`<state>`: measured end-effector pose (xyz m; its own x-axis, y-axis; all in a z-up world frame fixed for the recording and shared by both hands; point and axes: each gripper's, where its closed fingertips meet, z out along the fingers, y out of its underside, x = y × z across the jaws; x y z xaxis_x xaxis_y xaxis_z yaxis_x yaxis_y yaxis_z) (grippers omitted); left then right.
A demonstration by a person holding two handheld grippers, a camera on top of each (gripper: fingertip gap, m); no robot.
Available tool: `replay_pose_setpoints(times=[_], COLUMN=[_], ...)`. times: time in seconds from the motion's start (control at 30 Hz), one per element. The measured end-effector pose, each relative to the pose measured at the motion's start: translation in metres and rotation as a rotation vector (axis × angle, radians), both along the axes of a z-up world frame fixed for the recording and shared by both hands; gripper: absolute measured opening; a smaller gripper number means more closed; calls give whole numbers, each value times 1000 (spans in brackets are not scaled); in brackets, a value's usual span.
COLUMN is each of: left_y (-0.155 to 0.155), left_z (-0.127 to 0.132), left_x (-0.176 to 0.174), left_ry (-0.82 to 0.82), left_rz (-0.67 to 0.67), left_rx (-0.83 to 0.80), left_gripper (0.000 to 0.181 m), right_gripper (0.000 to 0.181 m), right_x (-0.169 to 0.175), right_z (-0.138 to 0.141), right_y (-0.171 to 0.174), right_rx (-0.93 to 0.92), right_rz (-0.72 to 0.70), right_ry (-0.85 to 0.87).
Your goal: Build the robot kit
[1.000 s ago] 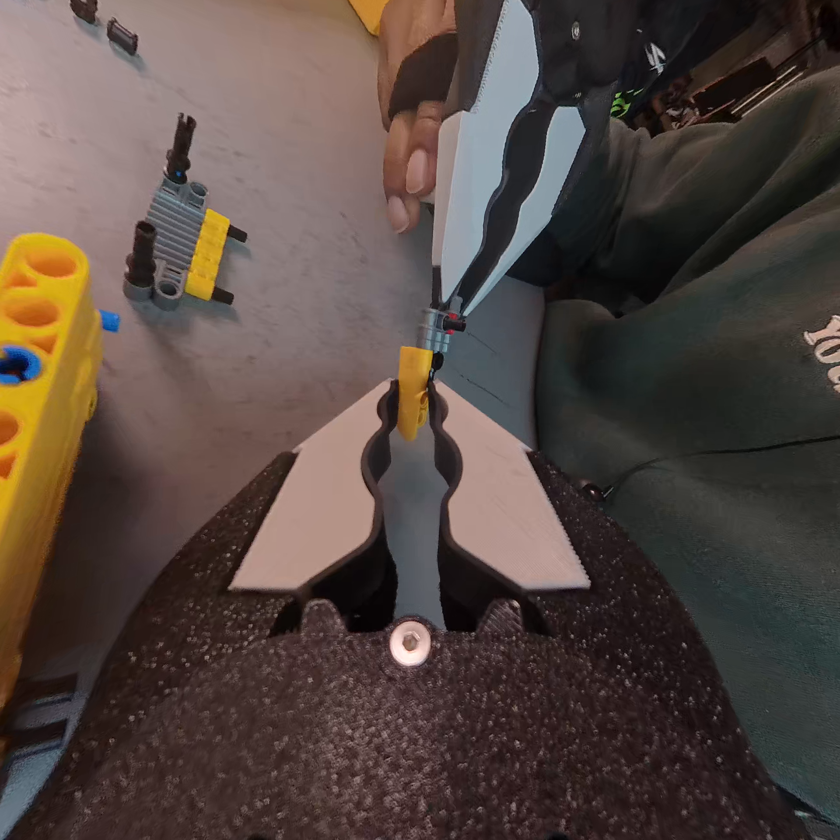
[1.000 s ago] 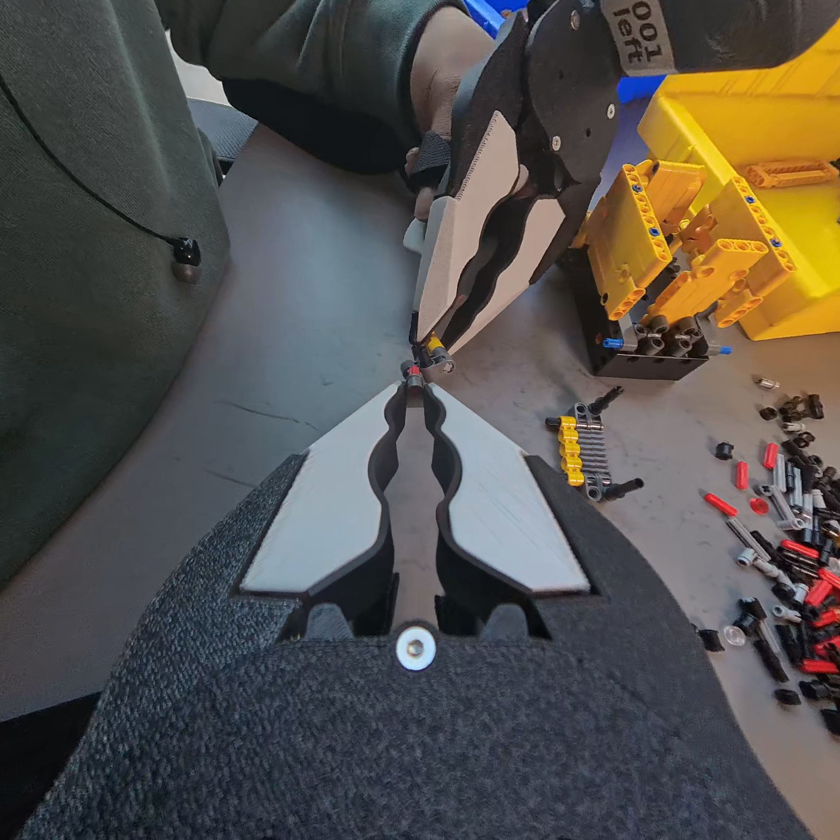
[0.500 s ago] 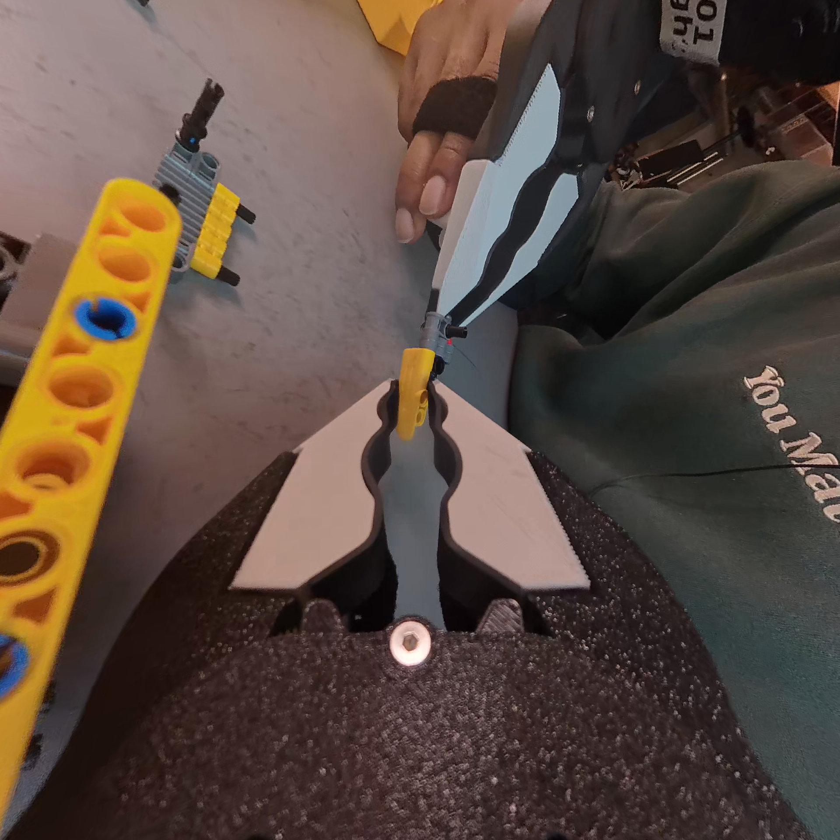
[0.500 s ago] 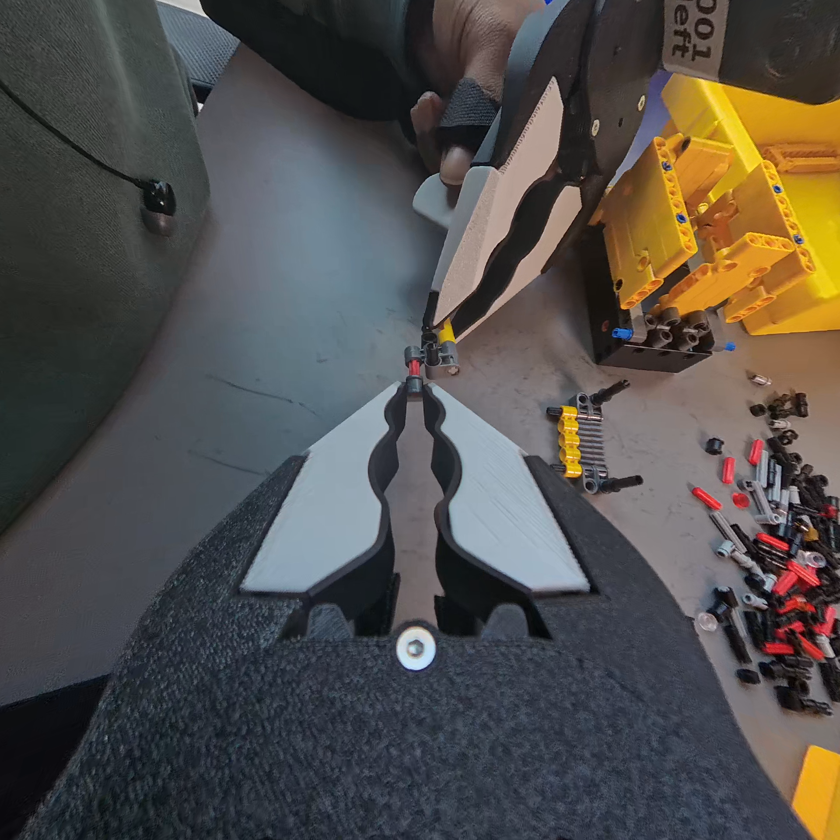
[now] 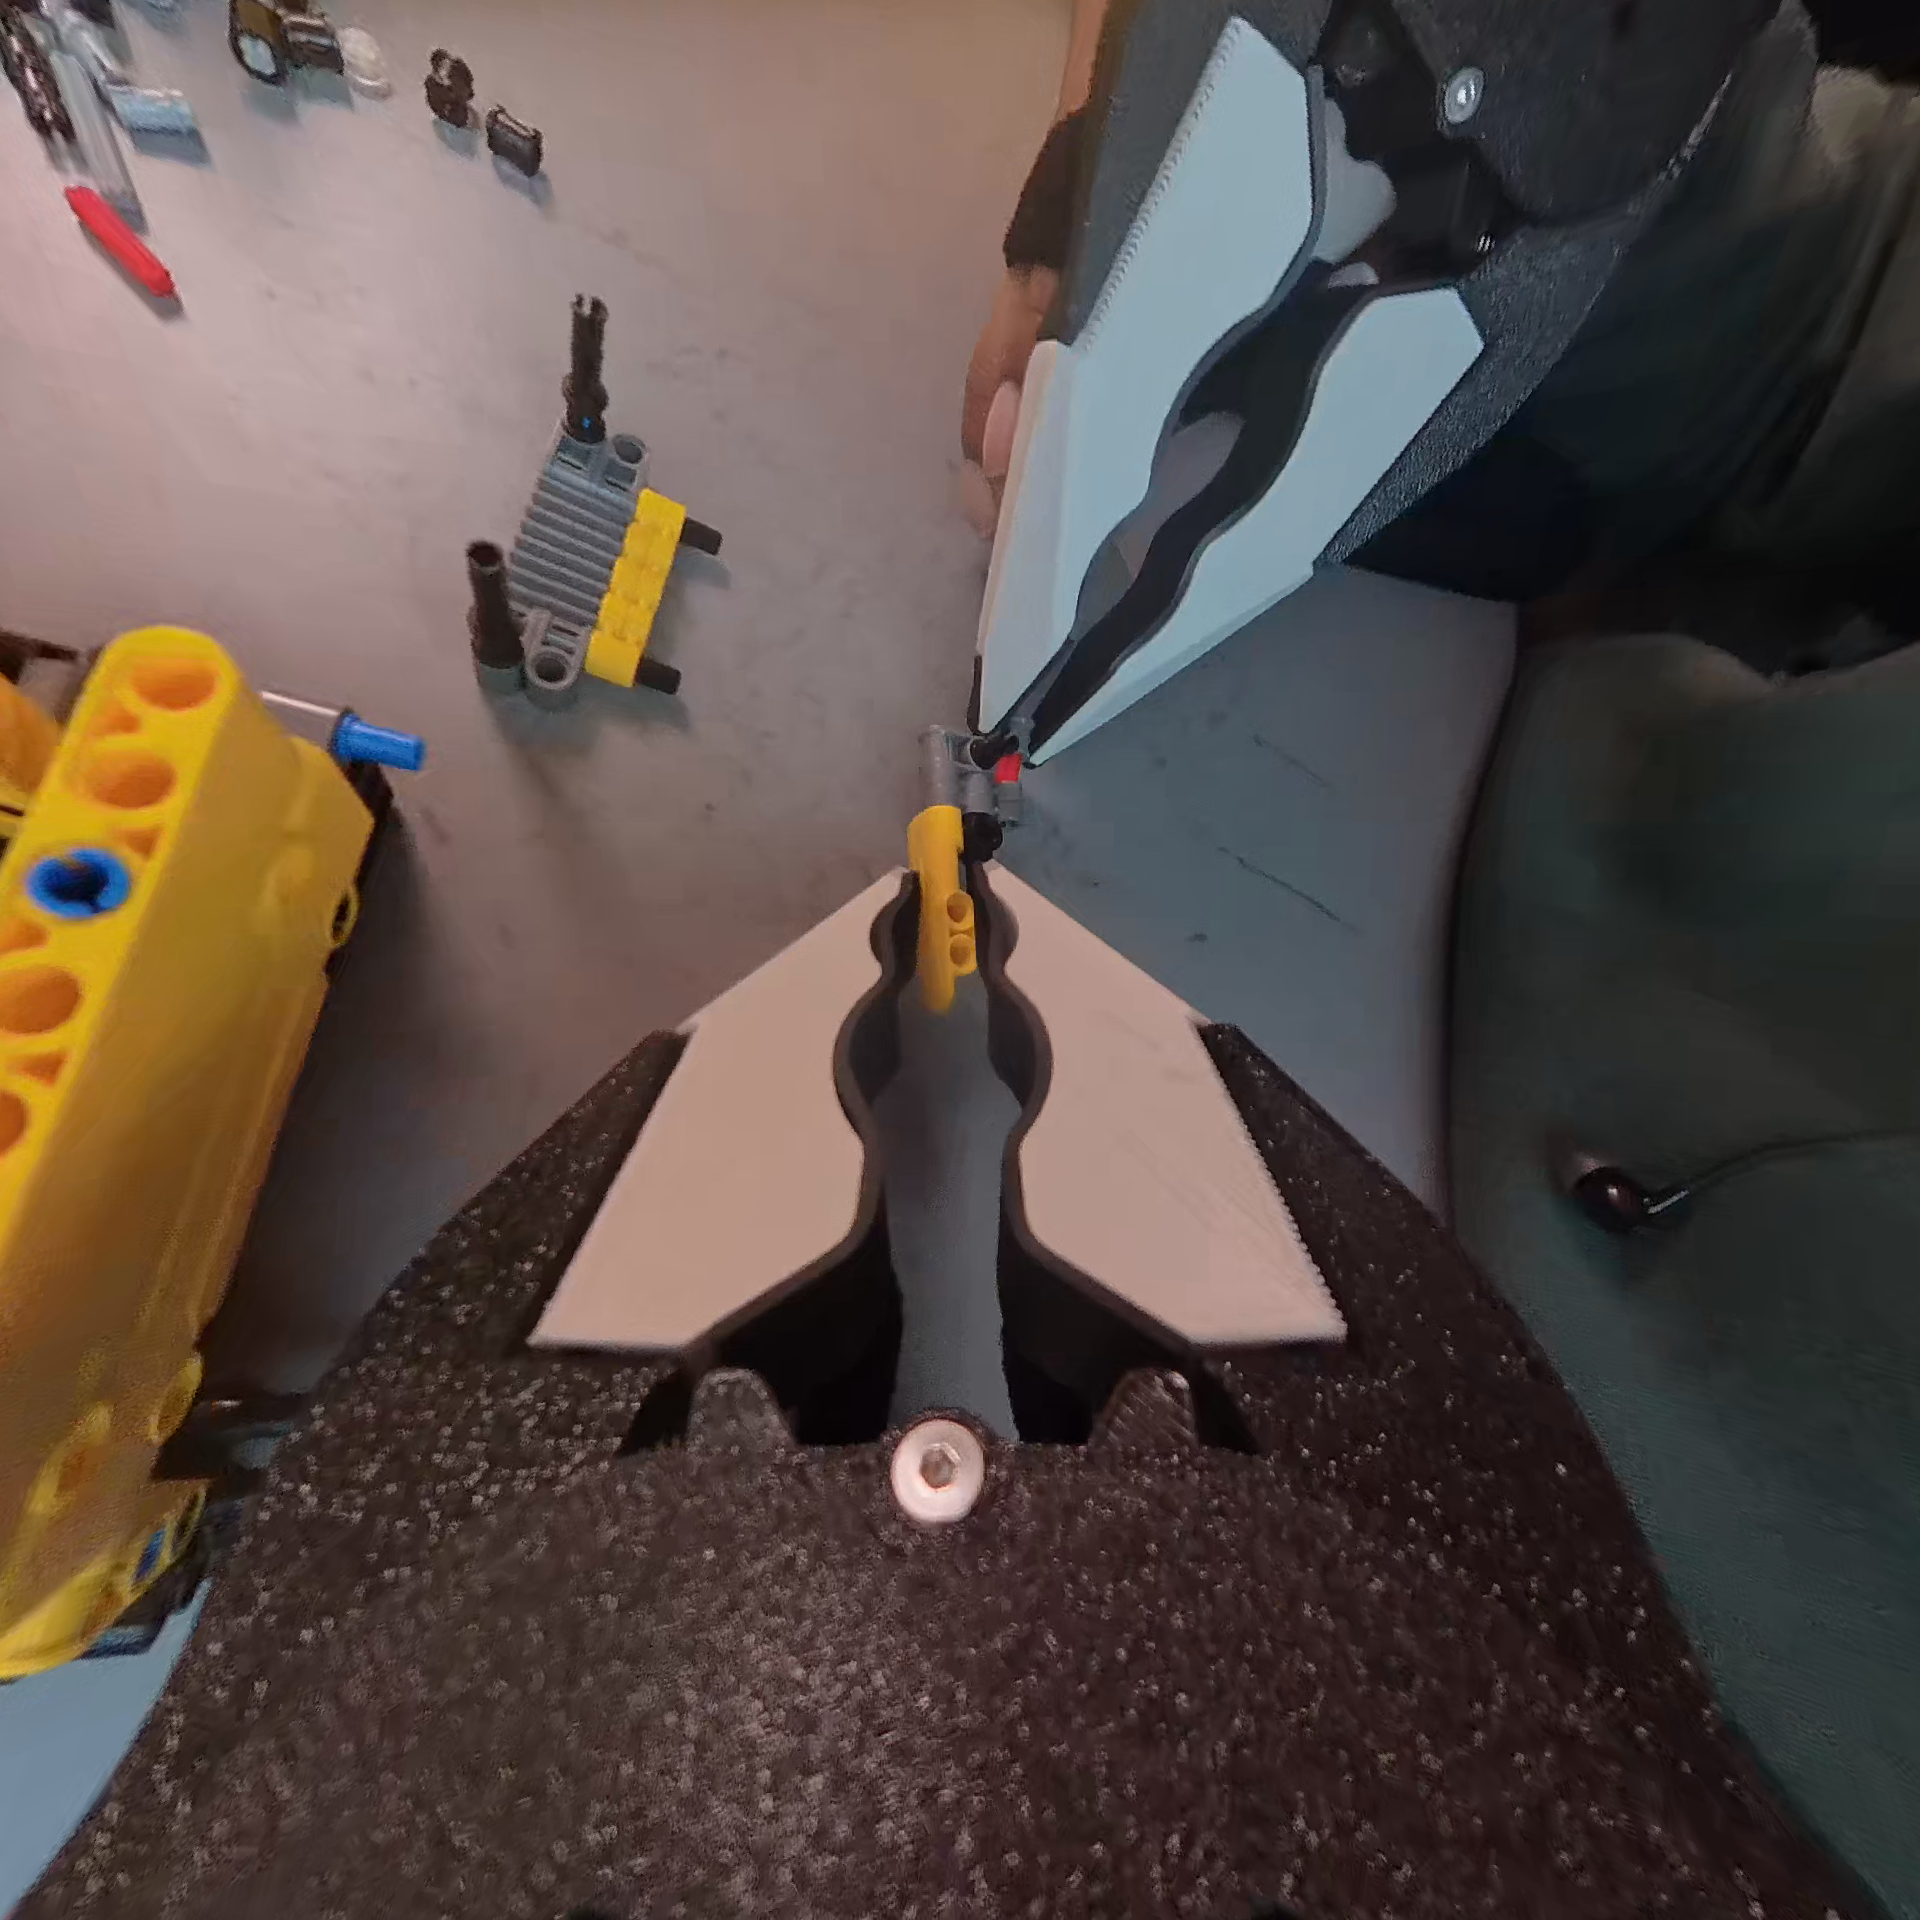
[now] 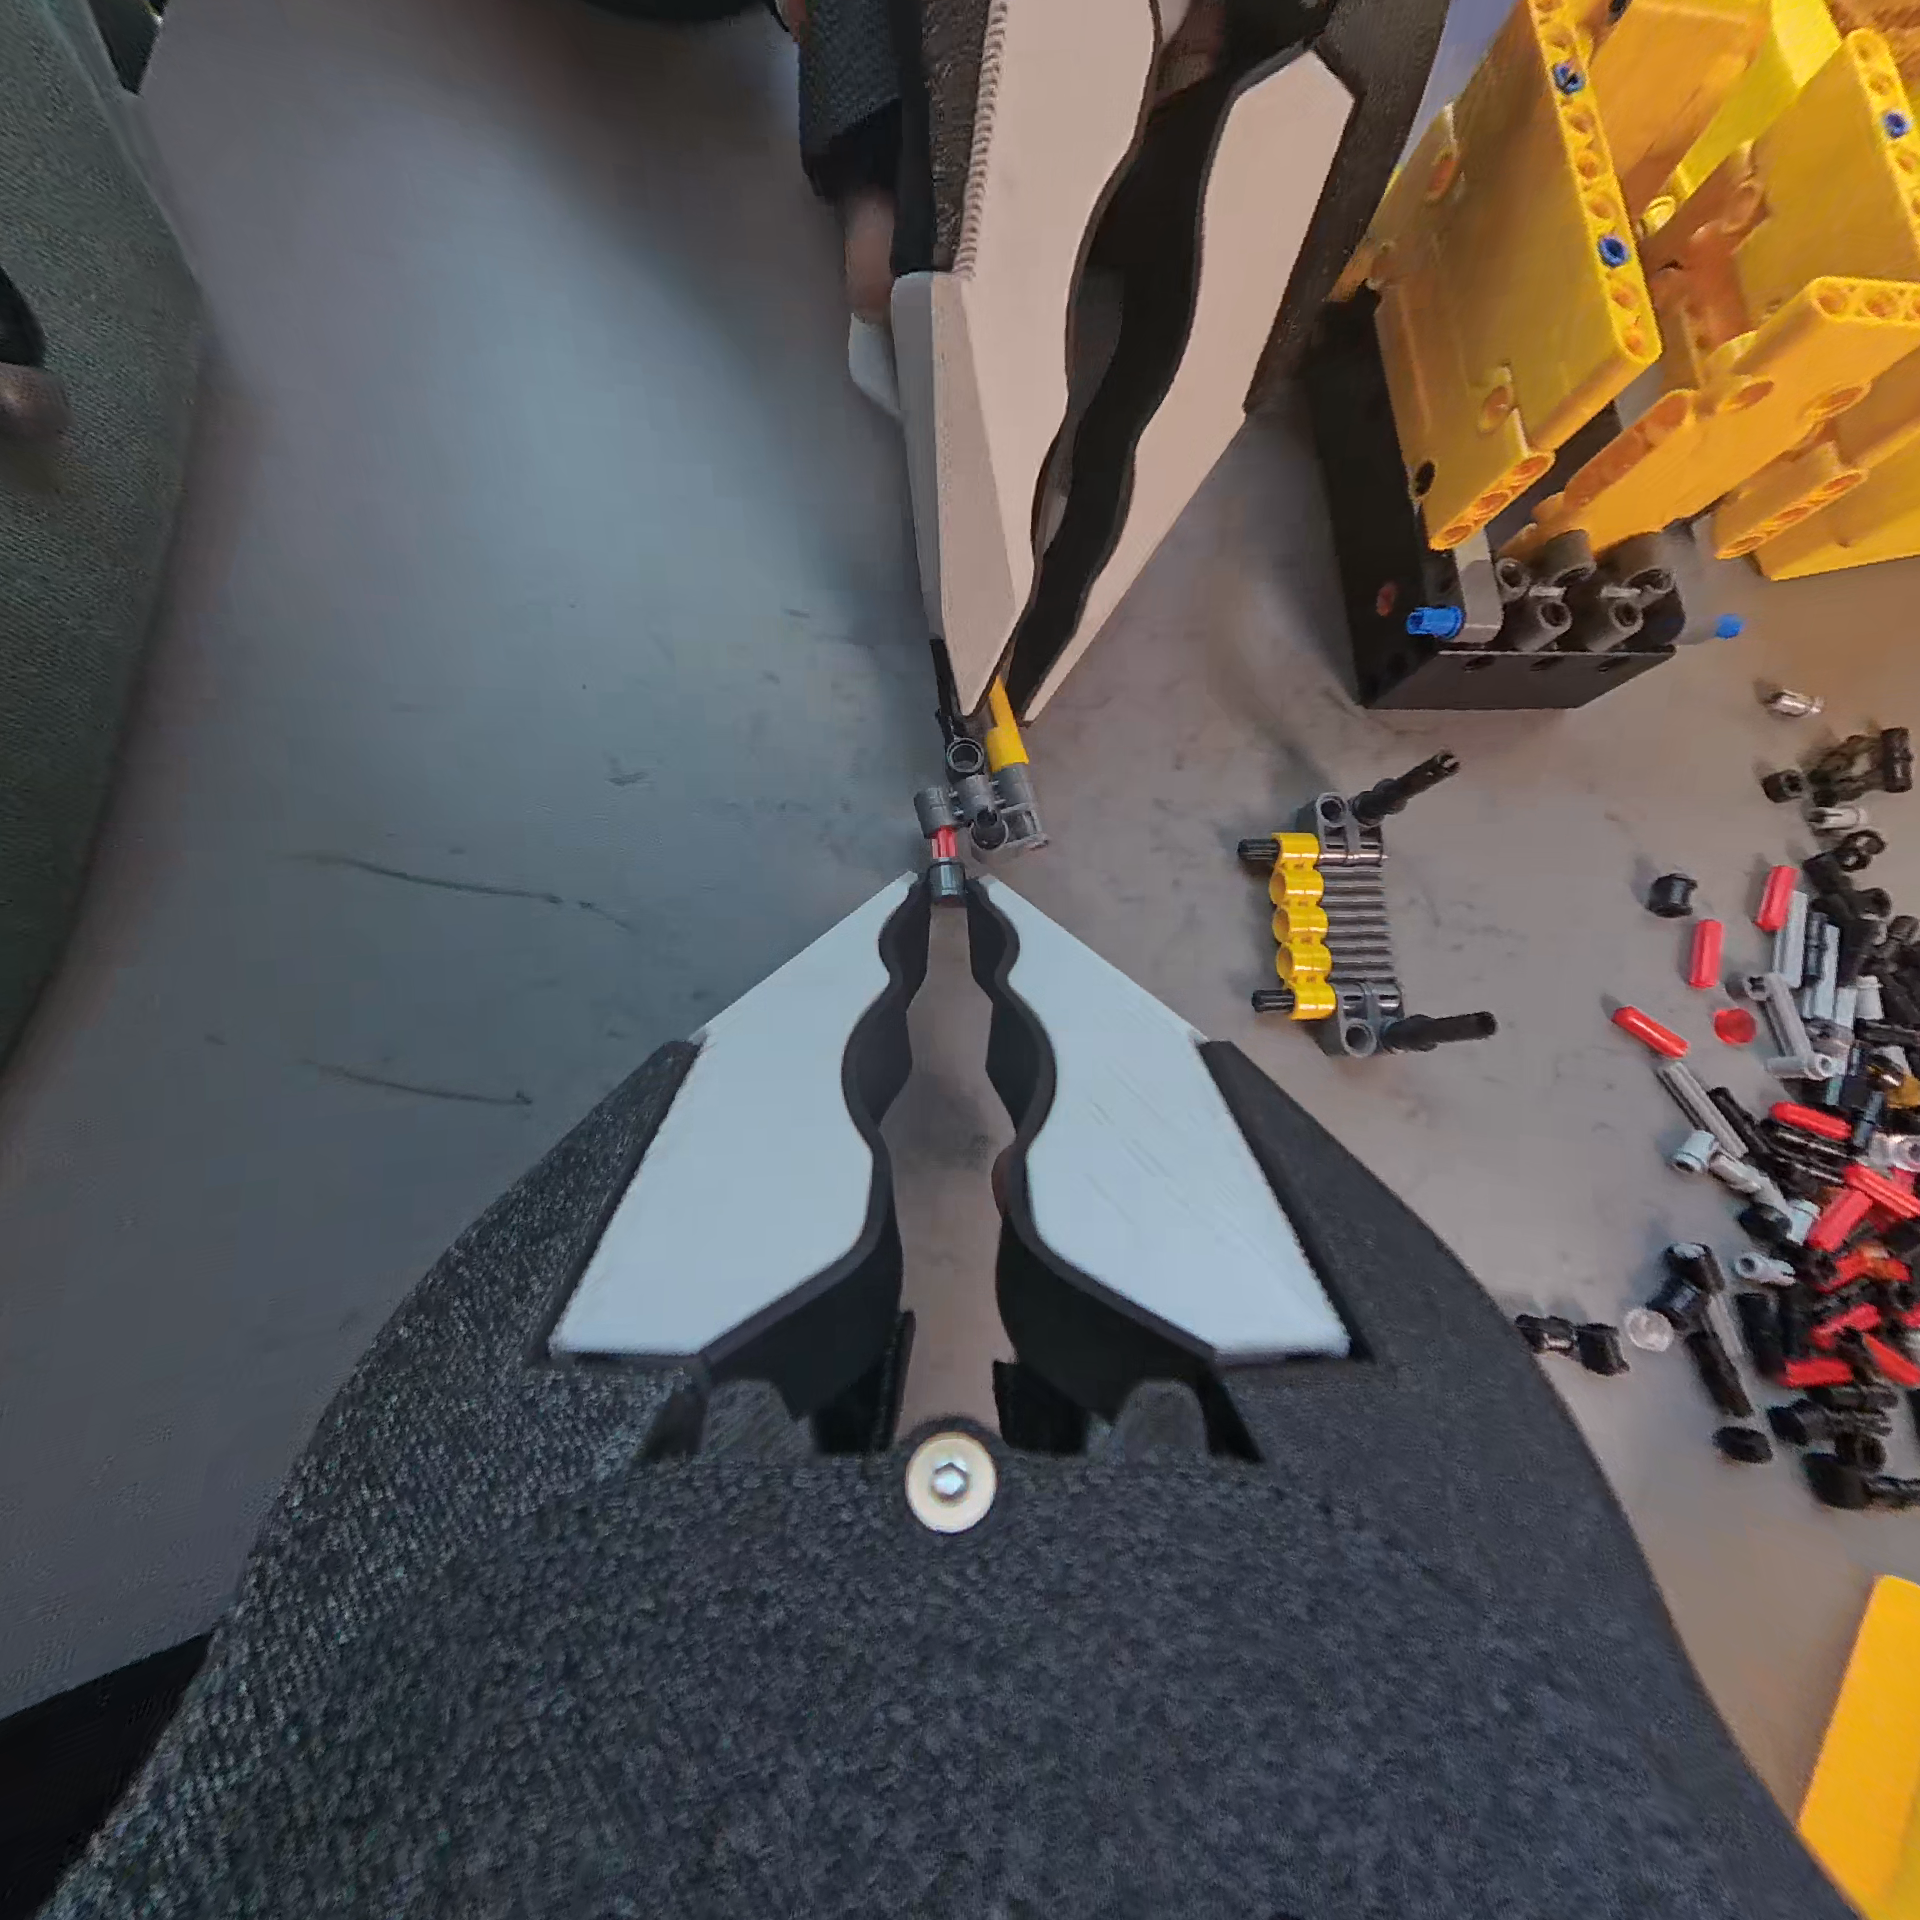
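Observation:
My left gripper (image 5: pixel 943 878) is shut on a small yellow beam (image 5: pixel 943 925), which stands upright between the fingertips. A grey connector (image 5: pixel 958 774) with black pins sits on the beam's far end. My right gripper (image 6: pixel 945 883) is shut on a dark grey bush on a red axle (image 6: pixel 943 844) that joins the same connector (image 6: pixel 992 805). Each gripper shows in the other's view, tip to tip: the right gripper (image 5: pixel 1003 743) from the upper right, the left gripper (image 6: pixel 987 717) from above. The small assembly hangs just over the grey table (image 6: pixel 520 623).
A grey-and-yellow ribbed subassembly (image 5: pixel 592 582) (image 6: pixel 1330 935) lies on the table. A large yellow model on a black base (image 6: pixel 1558 364) (image 5: pixel 135 1039) stands beside it. A pile of red, black and grey pins (image 6: pixel 1818 1195) lies at the right. A person's green sweater (image 5: pixel 1714 1143) borders the table. Less than 4 cm separates the two grippers' tips. The grey-and-yellow ribbed subassembly (image 6: pixel 1330 935) is about 7 cm from my right fingertips. It turns up in the left wrist view (image 5: pixel 610 555) as well.
Both grippers stay shut on the joined pieces. They have moved closer together and lower over the table. The views have swung, so the yellow model and the loose pins have shifted in frame.

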<state>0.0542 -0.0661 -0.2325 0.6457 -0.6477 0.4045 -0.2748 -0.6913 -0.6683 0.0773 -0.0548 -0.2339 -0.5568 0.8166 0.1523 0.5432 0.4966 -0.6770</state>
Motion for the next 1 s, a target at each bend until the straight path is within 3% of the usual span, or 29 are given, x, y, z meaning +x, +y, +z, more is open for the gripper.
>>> replay_pose_setpoints(times=[0.17, 0.3, 0.47, 0.7, 0.87, 1.0], left_y=[-2, -5, -2, -1, 3, -1], left_z=[-4, -6, -7, -9, -9, -4], left_x=[0, 5, 5, 7, 7, 11], left_ry=[96, 149, 261, 442, 377, 135], left_rz=[-55, -103, -117, -124, -106, -101], left_rx=[107, 163, 261, 382, 343, 176], left_gripper=[9, 23, 29, 20, 15, 15], right_gripper=[6, 6, 6, 6, 6, 6], right_x=[-1, -1, -1, 0, 1, 2], right_z=[0, 0, 0, 0, 0, 4], right_y=[2, 2, 2, 2, -1, -2], right_rx=[-3, 0, 1, 2, 3, -9], right_rz=[-14, -14, -14, -15, 6, 19], right_ry=[-5, -8, -9, -10, -4, 18])
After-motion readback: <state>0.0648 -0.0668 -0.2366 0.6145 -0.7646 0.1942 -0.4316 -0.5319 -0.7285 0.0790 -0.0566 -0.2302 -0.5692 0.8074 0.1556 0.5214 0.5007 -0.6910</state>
